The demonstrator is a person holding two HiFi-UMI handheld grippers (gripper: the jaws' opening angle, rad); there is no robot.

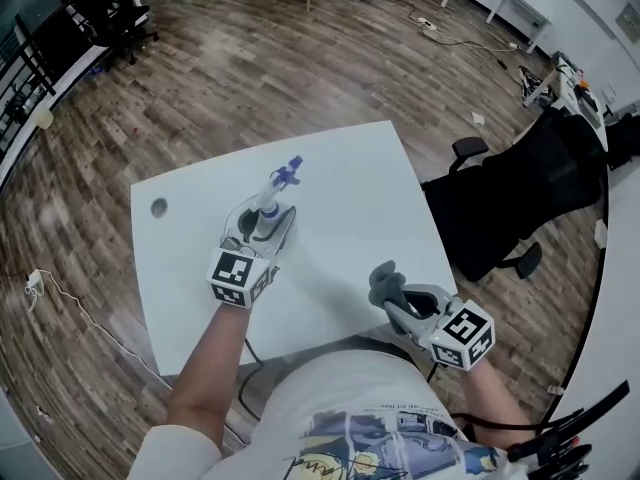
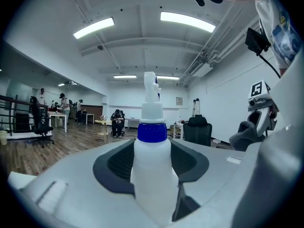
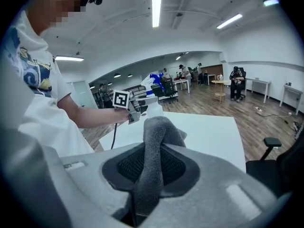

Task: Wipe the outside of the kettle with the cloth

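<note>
- The left gripper [image 1: 258,230] is clamped on a white spray bottle [image 2: 152,167], with a jaw on each side of its lower body. The bottle stands upright, its blue collar [image 2: 152,132] and spray head [image 2: 150,87] clear above the jaws
- No kettle shows in any view, so I take this bottle for the thing to be wiped. It is over the middle-left of the white table [image 1: 350,188]; whether its base rests on the top is hard to tell from above
- The right gripper [image 1: 412,313] is closed on a grey cloth [image 3: 156,146], which is pinched low so that a thick fold stands up past the jaws. It is at the table's near right edge, well apart from the bottle
- The step in hand looks like bringing the cloth across to the bottle, as no wiping contact has been made yet
- To do it well, keep the left grip firm and the bottle upright, then lead with the free fold of cloth, not the jaw tips
- Lay the fold flat against the bare body below the collar and stroke round and down
- The jaws cover part of the body, so that strip will need a turn or a fresh grip
- Stay off the spray head, since a push there could fire it or tip the bottle
</note>
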